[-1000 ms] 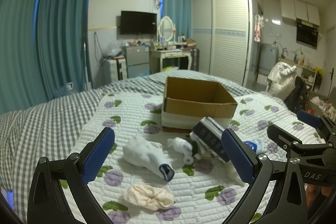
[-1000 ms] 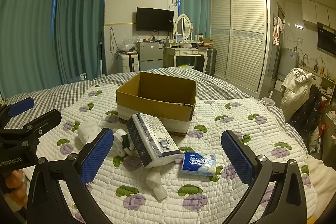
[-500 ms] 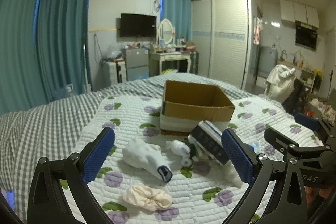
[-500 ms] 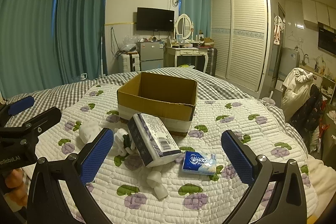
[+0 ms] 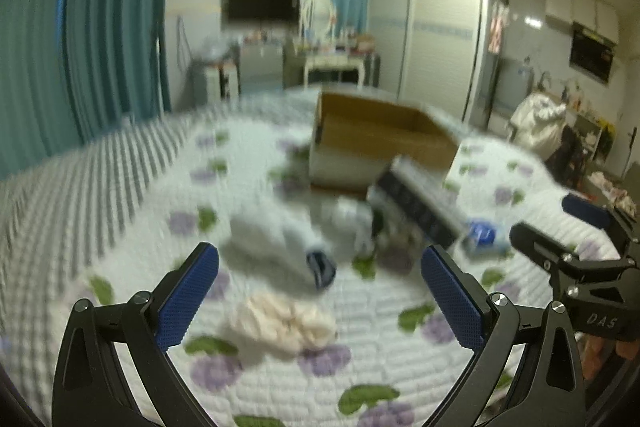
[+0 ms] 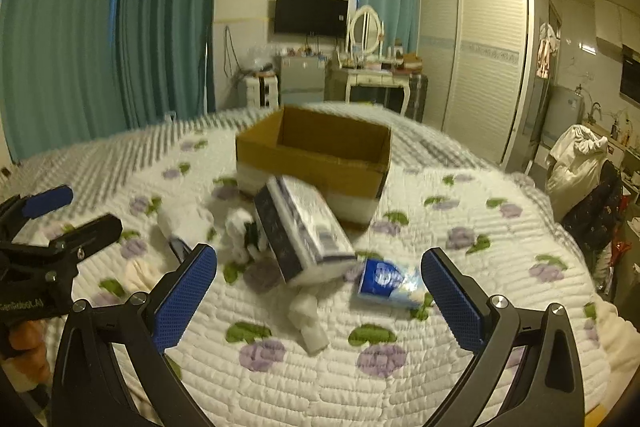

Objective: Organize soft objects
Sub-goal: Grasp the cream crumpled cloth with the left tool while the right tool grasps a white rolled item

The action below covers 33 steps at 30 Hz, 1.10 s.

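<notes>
An open cardboard box (image 5: 380, 143) (image 6: 320, 155) stands on the quilted bed. In front of it lie a large tissue pack (image 6: 300, 227) (image 5: 416, 207), a small blue tissue packet (image 6: 388, 283) (image 5: 482, 235), a white sock with a dark cuff (image 5: 280, 243) (image 6: 180, 223), a cream scrunchie (image 5: 284, 323) (image 6: 138, 273), a white rolled cloth (image 6: 306, 319) and a white-and-green soft thing (image 6: 244, 231). My left gripper (image 5: 320, 299) is open and empty, above the scrunchie. My right gripper (image 6: 320, 299) is open and empty, above the rolled cloth. The left view is blurred.
The white quilt (image 6: 460, 307) with purple flowers covers a grey checked sheet (image 5: 80, 179). Teal curtains (image 6: 100, 47), a TV (image 6: 310, 13), a dressing table (image 6: 376, 75) and a wardrobe (image 6: 480, 59) line the far walls. Clothes (image 6: 576, 163) lie piled at right.
Both grippers have moved forward and down toward the objects on the quilt. Both views have tilted down and are motion-blurred. Nothing on the bed has moved.
</notes>
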Each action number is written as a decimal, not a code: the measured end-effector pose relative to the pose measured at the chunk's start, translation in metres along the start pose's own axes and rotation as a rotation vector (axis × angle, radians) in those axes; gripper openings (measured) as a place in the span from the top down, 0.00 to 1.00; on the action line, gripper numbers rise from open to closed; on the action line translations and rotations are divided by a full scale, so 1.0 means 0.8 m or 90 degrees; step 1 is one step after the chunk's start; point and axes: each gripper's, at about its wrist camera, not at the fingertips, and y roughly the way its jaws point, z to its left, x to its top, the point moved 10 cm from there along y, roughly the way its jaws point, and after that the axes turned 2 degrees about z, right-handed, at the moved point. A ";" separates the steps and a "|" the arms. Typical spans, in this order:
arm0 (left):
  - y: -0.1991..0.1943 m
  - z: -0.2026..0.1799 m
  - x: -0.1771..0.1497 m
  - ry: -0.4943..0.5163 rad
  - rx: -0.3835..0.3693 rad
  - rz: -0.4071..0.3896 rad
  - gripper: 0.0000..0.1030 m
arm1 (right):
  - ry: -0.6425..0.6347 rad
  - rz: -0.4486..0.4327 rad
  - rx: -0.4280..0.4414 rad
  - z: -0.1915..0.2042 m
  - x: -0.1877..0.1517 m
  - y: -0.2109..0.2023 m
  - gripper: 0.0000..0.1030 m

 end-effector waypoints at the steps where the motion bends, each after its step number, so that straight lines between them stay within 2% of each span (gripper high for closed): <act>1: 0.014 0.002 -0.014 -0.001 0.006 0.022 0.01 | -0.002 0.022 0.003 0.002 -0.012 0.015 0.08; 4: 0.053 0.014 -0.054 -0.014 0.030 0.093 0.01 | 0.003 0.079 0.018 0.005 -0.042 0.051 0.16; 9: 0.078 0.019 -0.082 -0.032 0.029 0.140 0.01 | 0.024 0.163 0.043 0.008 -0.084 0.106 0.29; 13: 0.096 0.018 -0.091 -0.032 0.028 0.159 0.01 | 0.033 0.189 0.052 0.010 -0.097 0.138 0.41; 15: 0.104 0.018 -0.095 -0.030 0.031 0.168 0.01 | 0.033 0.194 0.057 0.012 -0.099 0.149 0.43; 18: 0.112 0.015 -0.098 -0.024 0.028 0.180 0.04 | 0.026 0.200 0.057 0.017 -0.099 0.161 0.65; 21: 0.118 0.014 -0.102 -0.022 0.026 0.192 0.10 | 0.028 0.193 0.050 0.019 -0.096 0.164 0.71; 23: 0.116 0.012 -0.100 -0.020 0.020 0.189 0.16 | 0.023 0.192 0.047 0.019 -0.094 0.162 0.72; 27: 0.107 0.005 -0.099 -0.016 -0.007 0.183 0.44 | 0.031 0.194 0.053 0.020 -0.095 0.156 0.74; 30: 0.099 -0.002 -0.098 -0.008 -0.022 0.180 0.60 | 0.027 0.191 0.061 0.021 -0.096 0.144 0.74; 33: 0.089 -0.009 -0.096 -0.005 -0.034 0.175 0.68 | 0.021 0.185 0.070 0.024 -0.099 0.127 0.74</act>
